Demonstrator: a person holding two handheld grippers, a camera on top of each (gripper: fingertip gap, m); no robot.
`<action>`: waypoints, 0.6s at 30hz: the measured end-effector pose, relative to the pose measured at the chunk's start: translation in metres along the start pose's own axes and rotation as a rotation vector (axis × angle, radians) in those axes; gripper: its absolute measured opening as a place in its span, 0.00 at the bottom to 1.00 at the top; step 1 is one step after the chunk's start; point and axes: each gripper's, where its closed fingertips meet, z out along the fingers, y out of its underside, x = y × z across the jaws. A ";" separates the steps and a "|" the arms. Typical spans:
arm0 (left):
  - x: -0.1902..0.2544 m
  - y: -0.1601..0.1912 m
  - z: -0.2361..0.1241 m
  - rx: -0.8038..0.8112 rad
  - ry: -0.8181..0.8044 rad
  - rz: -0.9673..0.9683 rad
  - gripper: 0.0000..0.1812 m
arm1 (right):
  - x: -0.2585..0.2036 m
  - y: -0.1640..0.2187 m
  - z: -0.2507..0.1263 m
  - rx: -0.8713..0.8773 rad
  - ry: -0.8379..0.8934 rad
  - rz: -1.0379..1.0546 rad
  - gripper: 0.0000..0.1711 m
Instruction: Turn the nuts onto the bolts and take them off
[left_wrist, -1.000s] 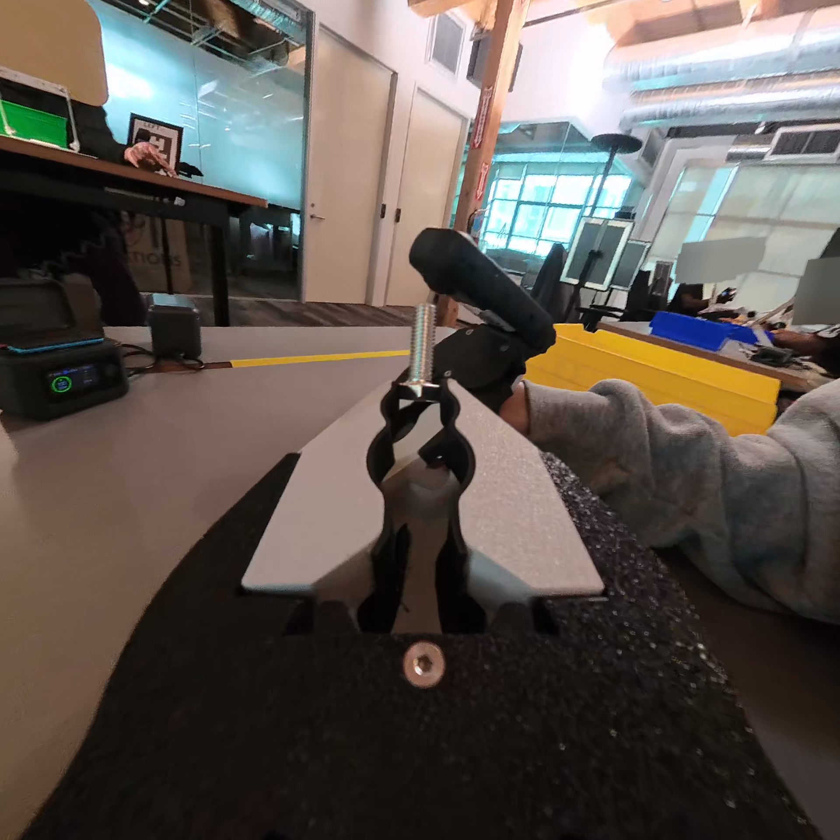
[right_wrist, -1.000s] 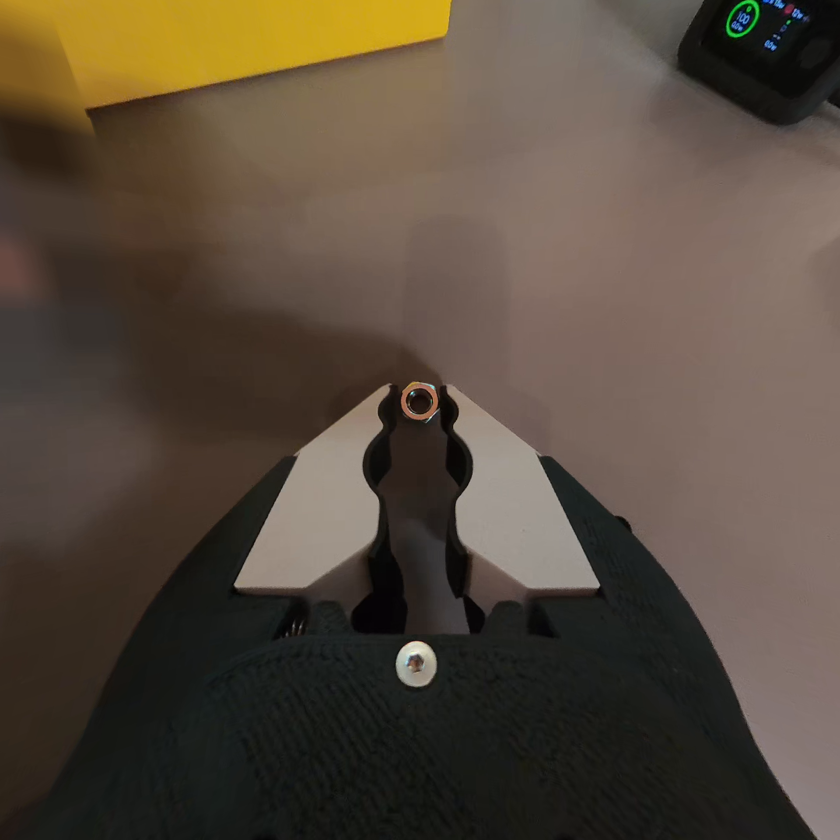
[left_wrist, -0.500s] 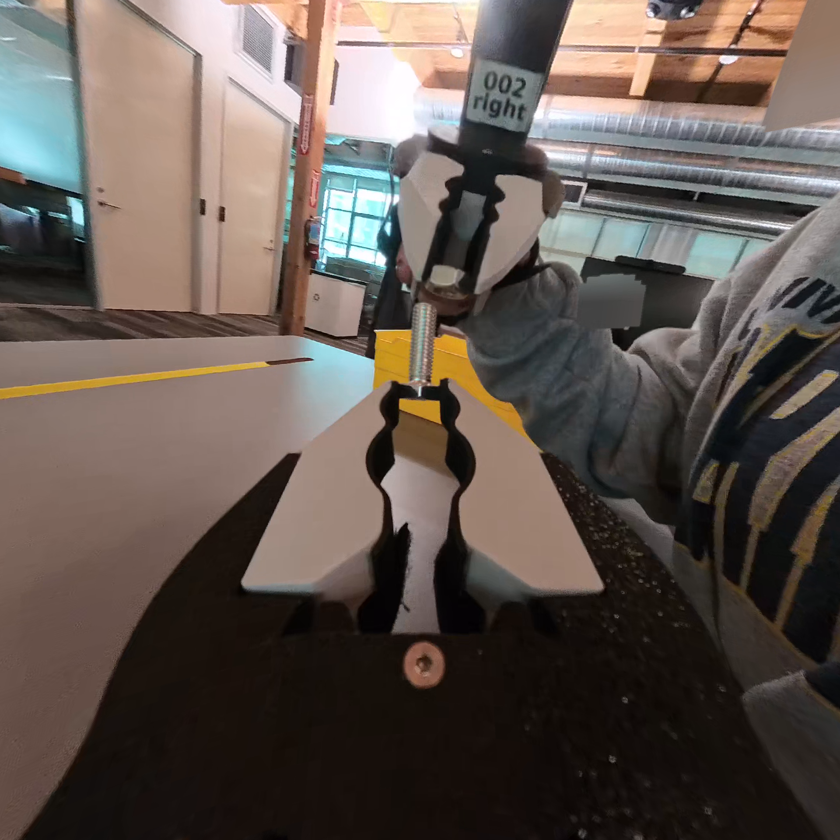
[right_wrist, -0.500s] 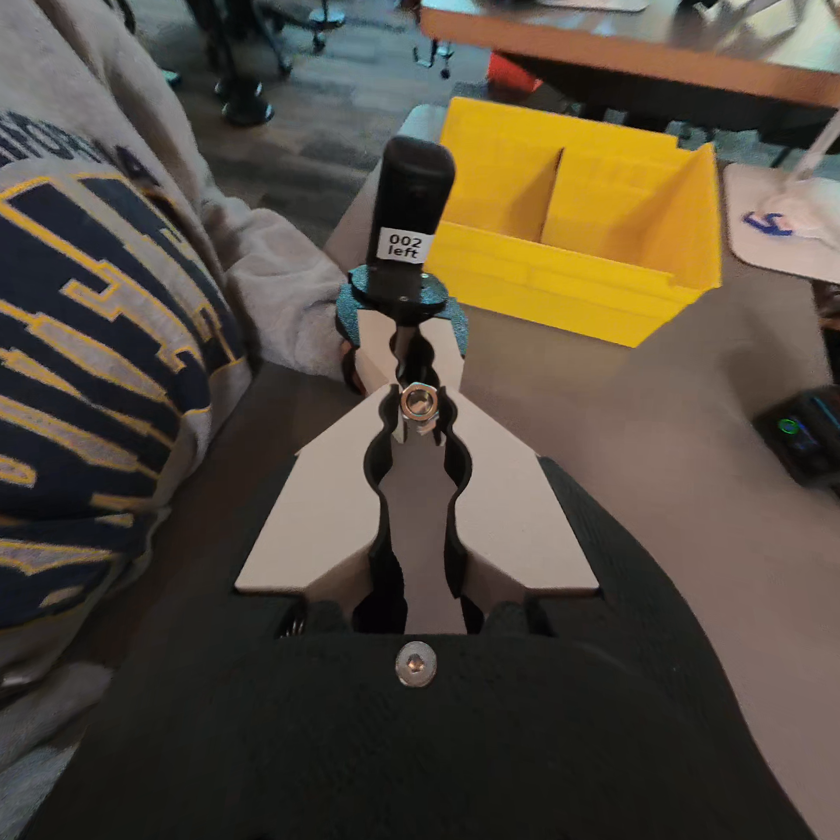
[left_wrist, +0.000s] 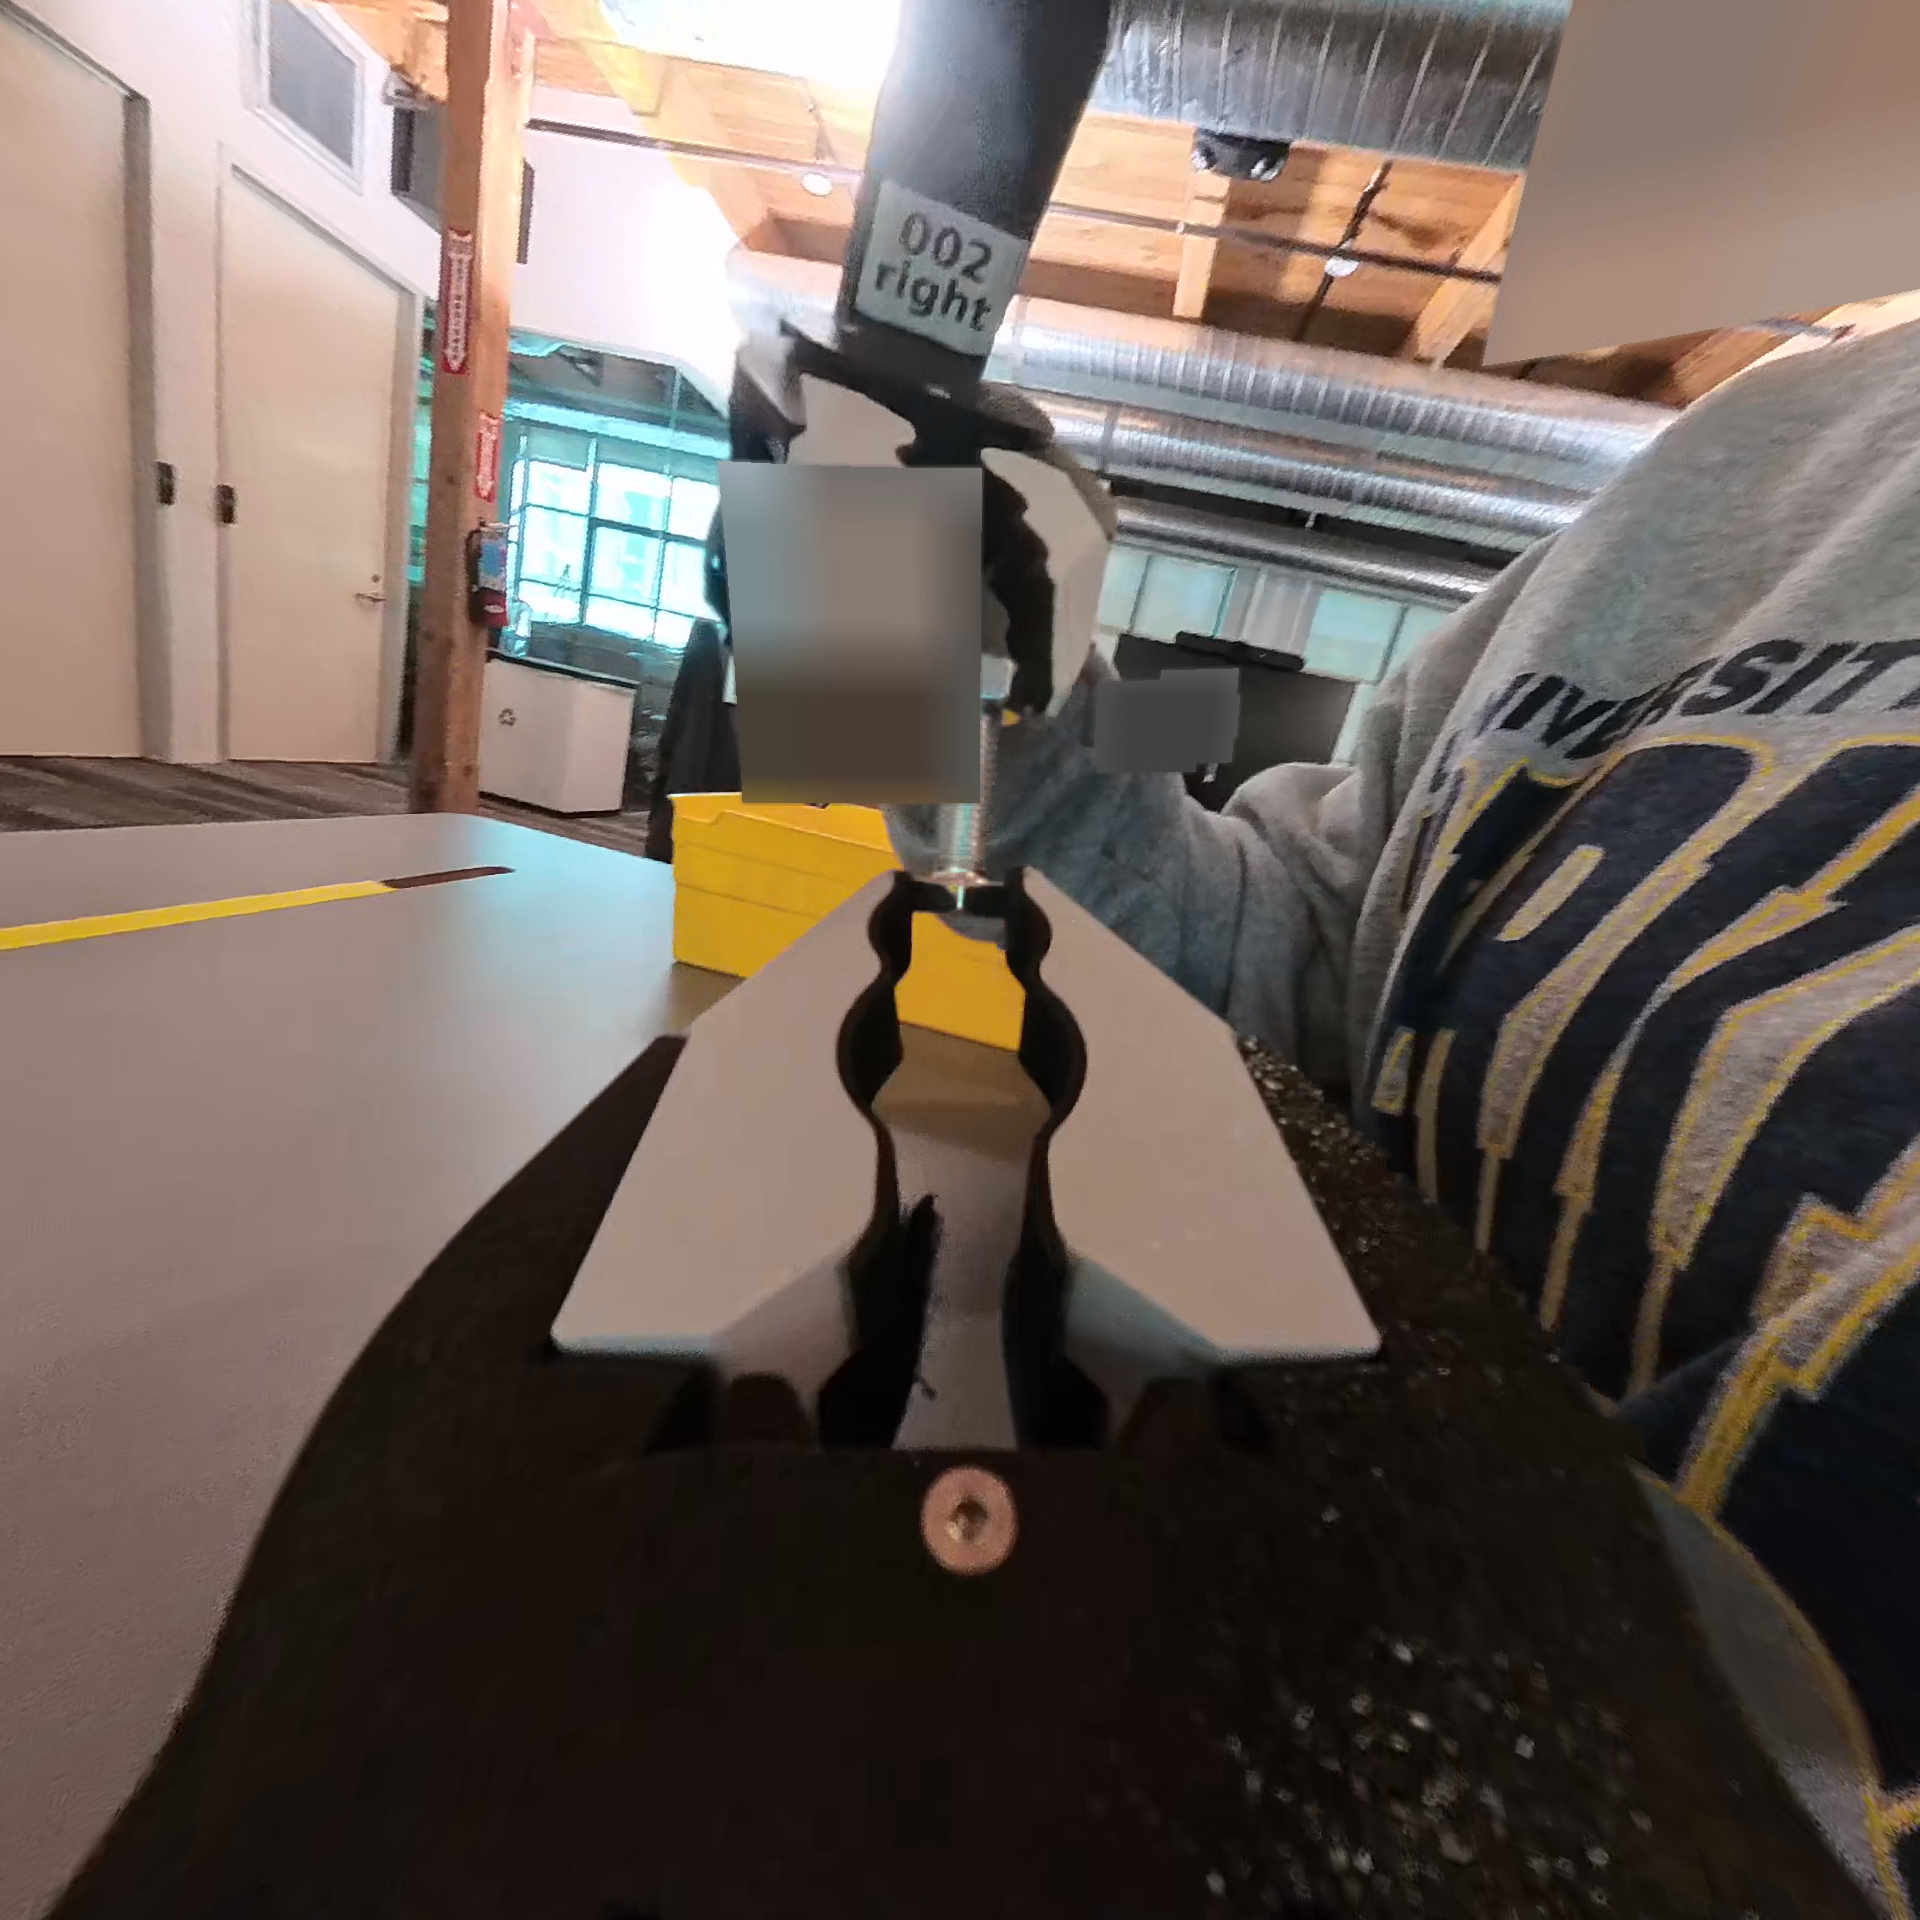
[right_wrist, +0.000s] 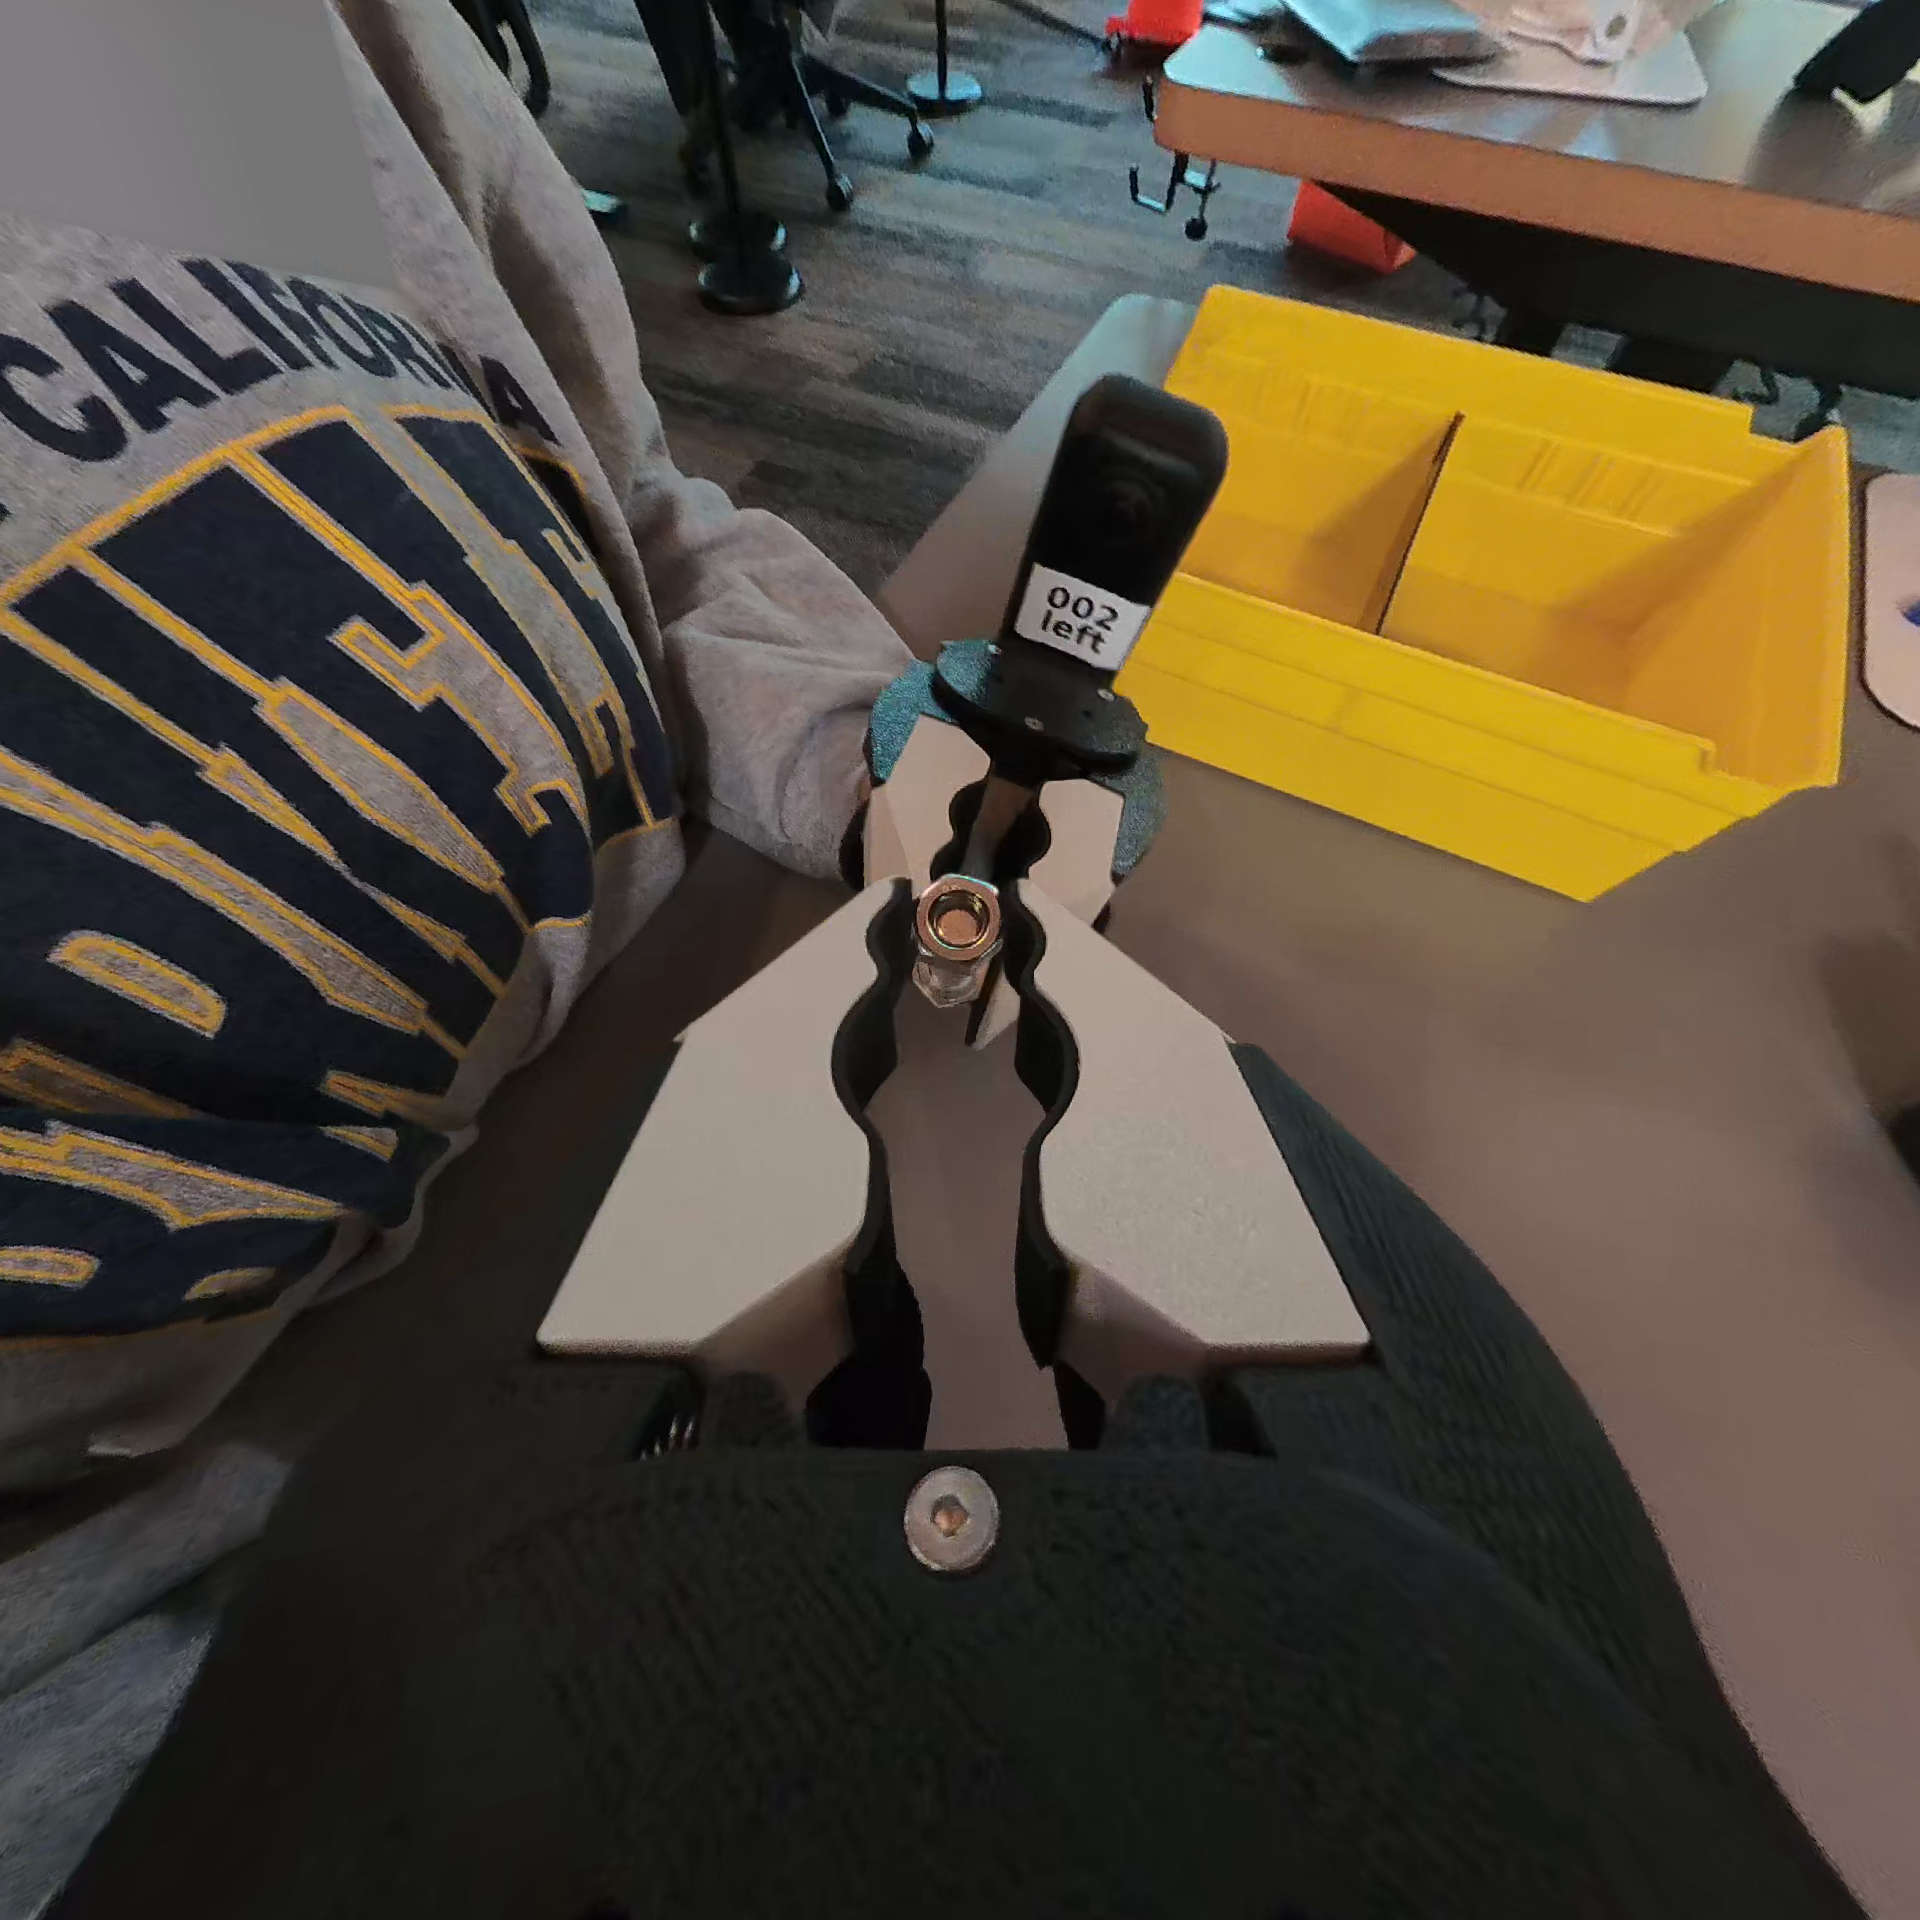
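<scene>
My left gripper (left_wrist: 961, 899) is shut on the head of a silver bolt (left_wrist: 974, 805), whose threaded shaft points straight up. My right gripper (right_wrist: 956, 906) is shut on a silver hex nut (right_wrist: 956, 920) and holds it on the bolt's top end. In the right wrist view I look down the bolt's axis, with the bolt head (right_wrist: 943, 985) just below the nut. The left gripper's black handle (right_wrist: 1127, 499) points away behind it. In the left wrist view one right-gripper finger (left_wrist: 1055, 582) shows above the bolt. A blurred patch hides the rest. I cannot tell whether the threads are engaged.
A yellow divided bin (right_wrist: 1455, 717) stands on the grey table (right_wrist: 1507, 1091) just beyond both grippers; it also shows in the left wrist view (left_wrist: 769, 883). The person's grey sweatshirt (right_wrist: 312, 727) fills the near side. A strip of yellow tape (left_wrist: 187, 914) crosses the table. The tips of both grippers are at nearly the same place.
The right gripper rose from the table with the nut and came down over the bolt's tip. The left gripper turned toward the person, keeping the bolt upright. The nut now sits lower on the shaft.
</scene>
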 end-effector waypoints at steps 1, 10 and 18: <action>0.002 0.000 0.001 0.006 0.019 -0.010 0.08 | -0.002 -0.001 0.000 0.013 -0.014 0.001 0.09; -0.008 0.003 0.007 0.024 -0.040 -0.032 0.08 | 0.007 0.008 -0.006 -0.072 0.095 0.073 0.10; -0.014 0.003 0.009 0.050 -0.107 0.010 0.09 | 0.017 0.007 -0.006 0.017 0.260 0.261 0.10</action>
